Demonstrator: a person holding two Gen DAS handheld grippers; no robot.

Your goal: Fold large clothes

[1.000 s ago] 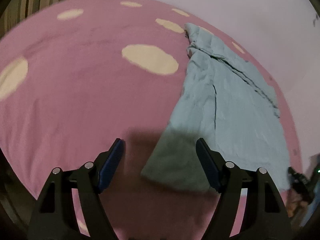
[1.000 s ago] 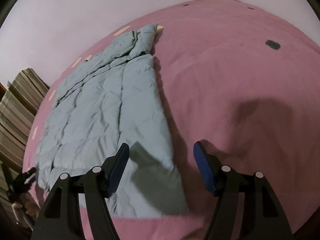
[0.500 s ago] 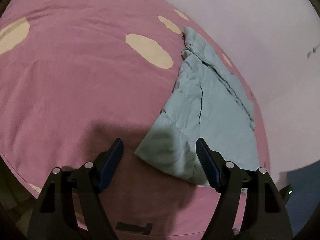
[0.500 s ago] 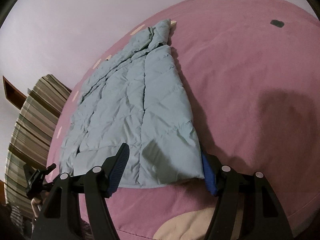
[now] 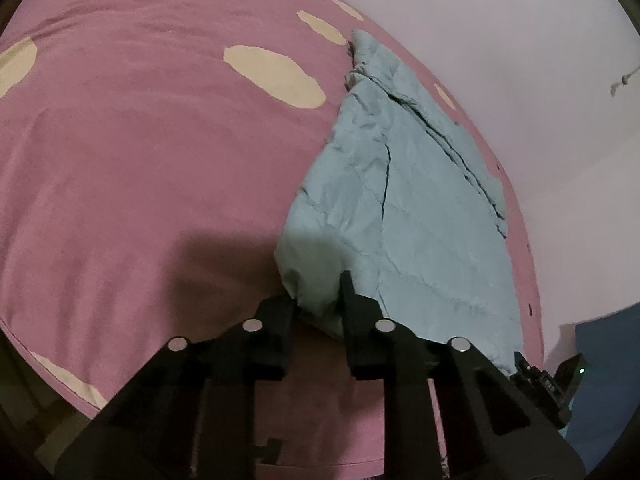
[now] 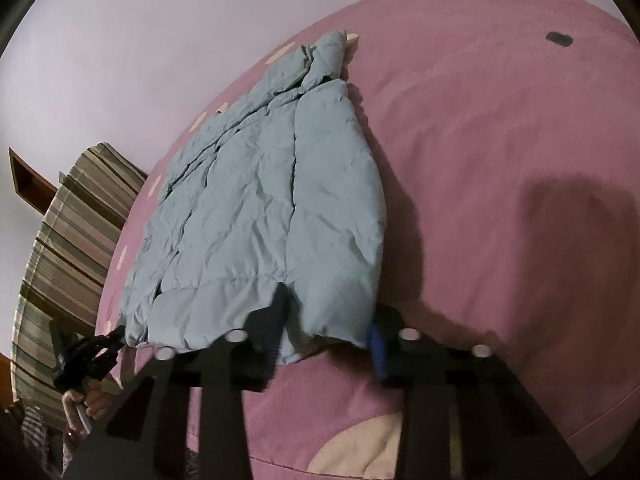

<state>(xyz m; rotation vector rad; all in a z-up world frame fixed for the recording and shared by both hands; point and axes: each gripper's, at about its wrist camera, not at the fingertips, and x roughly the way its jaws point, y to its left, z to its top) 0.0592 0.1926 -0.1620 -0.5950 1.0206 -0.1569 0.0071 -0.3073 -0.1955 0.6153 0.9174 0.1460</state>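
On pink bedspread (image 5: 140, 168): pale-blue quilted jacket (image 5: 404, 208), crumpled, flat; left tongs (image 5: 318, 300), right tongs (image 6: 326, 320) just clamped onto hem corners.

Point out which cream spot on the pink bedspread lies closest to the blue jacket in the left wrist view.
The large oval cream spot, just left of the jacket near its collar end. It is the biggest in view; the other full ovals lie farther along the bedspread.
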